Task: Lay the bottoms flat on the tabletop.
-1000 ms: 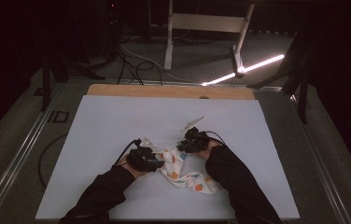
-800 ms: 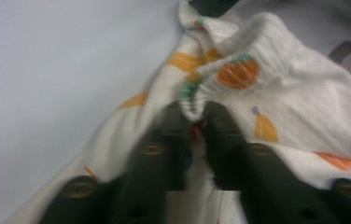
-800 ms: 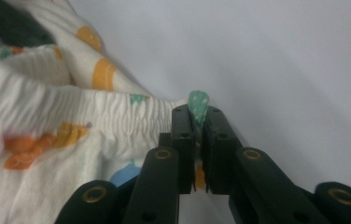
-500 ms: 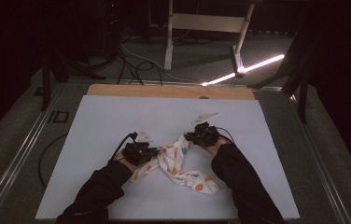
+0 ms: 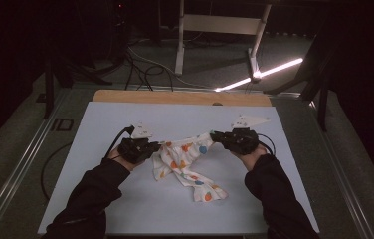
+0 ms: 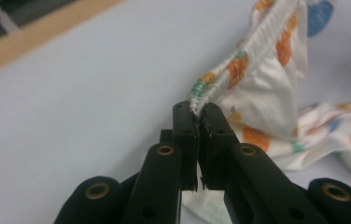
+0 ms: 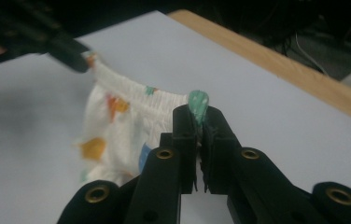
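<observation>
A small white garment (image 5: 187, 164) printed with orange, blue and green spots lies on the white table top (image 5: 105, 124). Its gathered elastic waistband is stretched between my two grippers. My left gripper (image 5: 159, 145) is shut on the waistband's left end, seen up close as the ribbed band (image 6: 239, 58) running away from the closed jaws (image 6: 199, 109). My right gripper (image 5: 214, 135) is shut on the other end, where the band (image 7: 131, 91) and a green spot stick out of its tips (image 7: 197, 114). The rest of the garment trails toward the table's front.
A wooden strip (image 5: 180, 97) edges the table's far side. Beyond it the dark floor holds cables (image 5: 140, 64), a white frame's legs (image 5: 220, 25) and a glowing light tube (image 5: 259, 74). A cable (image 5: 50, 164) hangs off the table's left side.
Both grippers have moved apart, left one leftward and right one rightward and farther back, pulling the crumpled garment's waistband out taut between them.
</observation>
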